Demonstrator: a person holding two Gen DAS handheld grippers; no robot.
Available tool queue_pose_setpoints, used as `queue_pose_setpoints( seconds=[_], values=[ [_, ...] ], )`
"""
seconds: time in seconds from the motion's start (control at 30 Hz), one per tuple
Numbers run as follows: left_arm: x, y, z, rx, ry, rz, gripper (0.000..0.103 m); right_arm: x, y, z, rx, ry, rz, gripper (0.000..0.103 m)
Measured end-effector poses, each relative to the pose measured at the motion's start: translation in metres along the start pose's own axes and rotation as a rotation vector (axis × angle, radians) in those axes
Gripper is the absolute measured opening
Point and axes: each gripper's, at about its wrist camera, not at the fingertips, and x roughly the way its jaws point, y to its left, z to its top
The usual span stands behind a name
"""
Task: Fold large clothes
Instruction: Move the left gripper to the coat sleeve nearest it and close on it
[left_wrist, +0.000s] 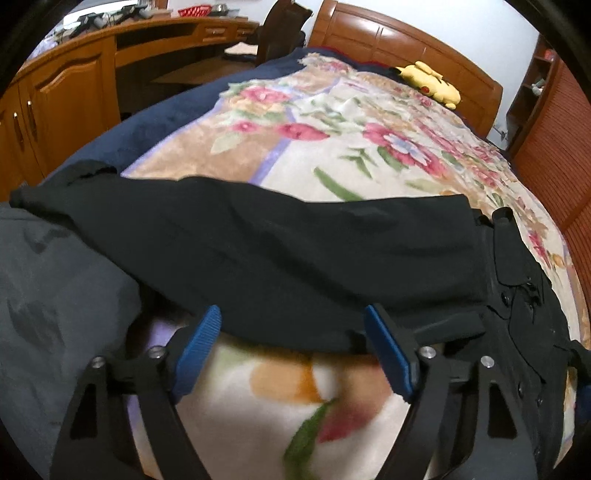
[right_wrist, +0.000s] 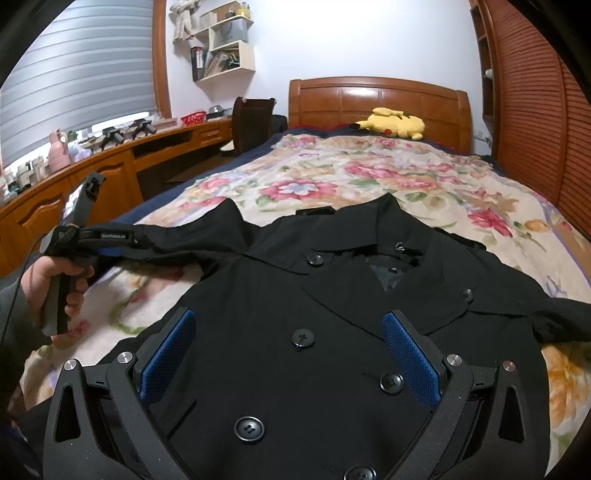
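A black double-breasted coat of smooth cloth with dark round buttons (right_wrist: 314, 325) lies front-up on the bed, spread over a fleecy cream blanket printed with red and pink flowers (right_wrist: 369, 173), its collar toward the carved brown wooden headboard (right_wrist: 380, 98). One long black sleeve (left_wrist: 258, 236) stretches sideways across the blanket. The left hand-held gripper (left_wrist: 291, 343) is tilted down at the near edge of that sleeve, its blue ribbed pads (left_wrist: 388, 350) standing apart with the sleeve's hem lying between them; the pads do not visibly press the cloth, so it is released. In the right wrist view a person's hand (right_wrist: 59, 280) grips this tool's handle beside the sleeve's end. The right hand-held gripper (right_wrist: 288, 350) hovers over the coat's chest, its blue pads spread wide on either side of the button rows, grasping nothing. A yellow plush toy (right_wrist: 395, 123) rests by the headboard.
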Motion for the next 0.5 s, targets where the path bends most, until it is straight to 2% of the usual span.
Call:
queue_pose_setpoints(
  seconds=[0.3, 0.4, 0.5],
  values=[
    [0.008, -0.003, -0.015, -0.016, 0.058, 0.006, 0.08, -0.001, -0.002, 0.0, -0.005, 0.0, -0.006, 0.102],
    [0.016, -0.002, -0.013, -0.008, 0.062, 0.053, 0.08, -0.001, -0.003, -0.002, -0.006, 0.003, -0.005, 0.102],
    [0.02, 0.005, -0.005, -0.046, 0.051, 0.04, 0.08, -0.003, -0.002, -0.003, -0.014, 0.008, -0.012, 0.102]
  ],
)
